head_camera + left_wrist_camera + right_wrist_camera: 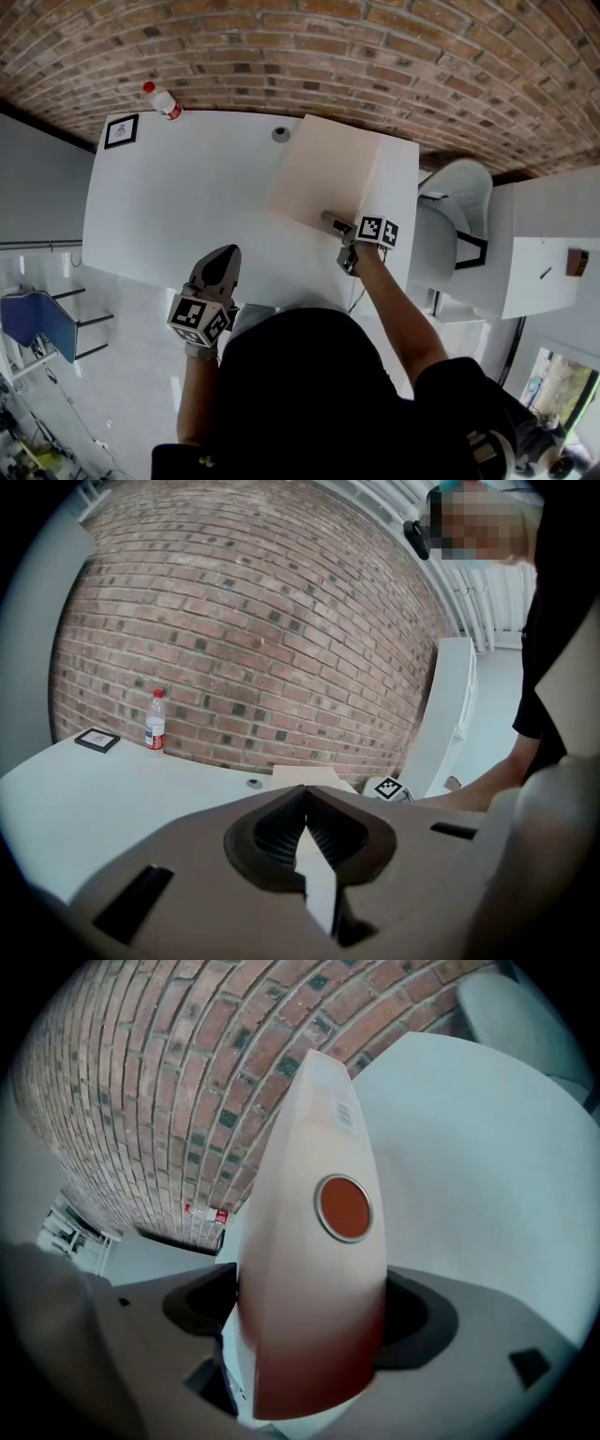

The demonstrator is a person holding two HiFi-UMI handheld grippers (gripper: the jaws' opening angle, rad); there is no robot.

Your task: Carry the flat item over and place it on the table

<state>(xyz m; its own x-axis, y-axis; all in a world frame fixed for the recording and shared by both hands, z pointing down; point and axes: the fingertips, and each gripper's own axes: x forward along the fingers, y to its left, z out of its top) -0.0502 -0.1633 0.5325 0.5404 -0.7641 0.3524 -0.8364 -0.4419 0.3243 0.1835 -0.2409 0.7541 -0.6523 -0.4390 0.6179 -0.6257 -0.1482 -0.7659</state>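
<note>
Since the pale board looks thin, light and fairly stiff, it would likely slide on the smooth bench and bend if pinched at a corner; the middle of its near edge seems the safest hold. It rests on the bench's right part. The right tongs stand apart around that near edge without pressing; the left tongs are together, empty.

We see a white table below a red-brown brick wall lined with pale mortar. The flat item is pale beige, its round sticker orange-red (ringed in silver). The bottle has a red cap; the left gripper is taupe, its cube patterned in black-and-white squares.
</note>
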